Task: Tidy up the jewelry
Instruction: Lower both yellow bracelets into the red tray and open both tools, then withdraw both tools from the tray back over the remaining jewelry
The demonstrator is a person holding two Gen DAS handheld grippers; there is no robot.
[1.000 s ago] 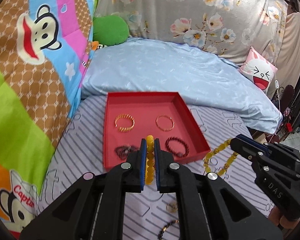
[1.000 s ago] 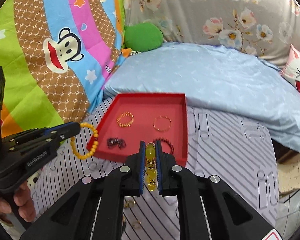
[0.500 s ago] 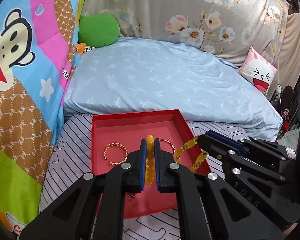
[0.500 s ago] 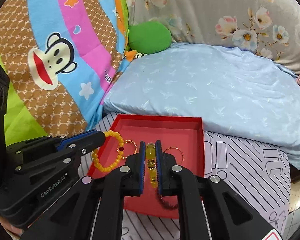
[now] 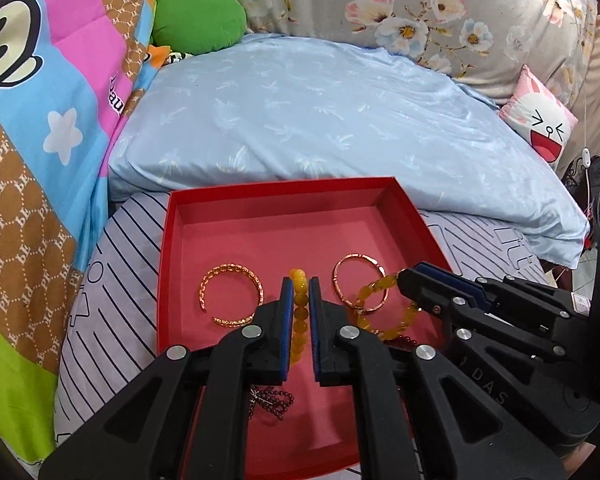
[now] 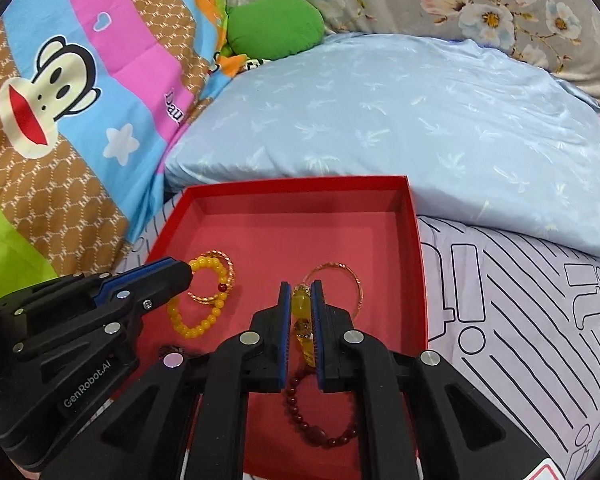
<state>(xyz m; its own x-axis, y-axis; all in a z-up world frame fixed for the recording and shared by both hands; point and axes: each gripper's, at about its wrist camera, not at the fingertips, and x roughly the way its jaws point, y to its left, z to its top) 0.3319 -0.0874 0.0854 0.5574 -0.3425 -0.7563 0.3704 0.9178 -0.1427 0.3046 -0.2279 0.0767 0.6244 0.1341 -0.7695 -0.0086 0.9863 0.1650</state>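
Striped bedding (image 5: 112, 256) holds a red tray (image 5: 300, 200) with bangles. Above it, the left gripper (image 5: 299, 300) and right gripper (image 6: 301, 300) each clamp a yellow bead bracelet (image 5: 299, 312).

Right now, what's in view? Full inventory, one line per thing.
tray: 1, red, on the striped sheet
yellow bead bracelets: 2, one clamped in each gripper, over the tray
gold bangles: 2, side by side in the tray
dark red bead bracelets: 2, at the tray's near end
blue pillow: 1, behind the tray
green cushion: 1, far left
left gripper: black, shut
right gripper: black, shut
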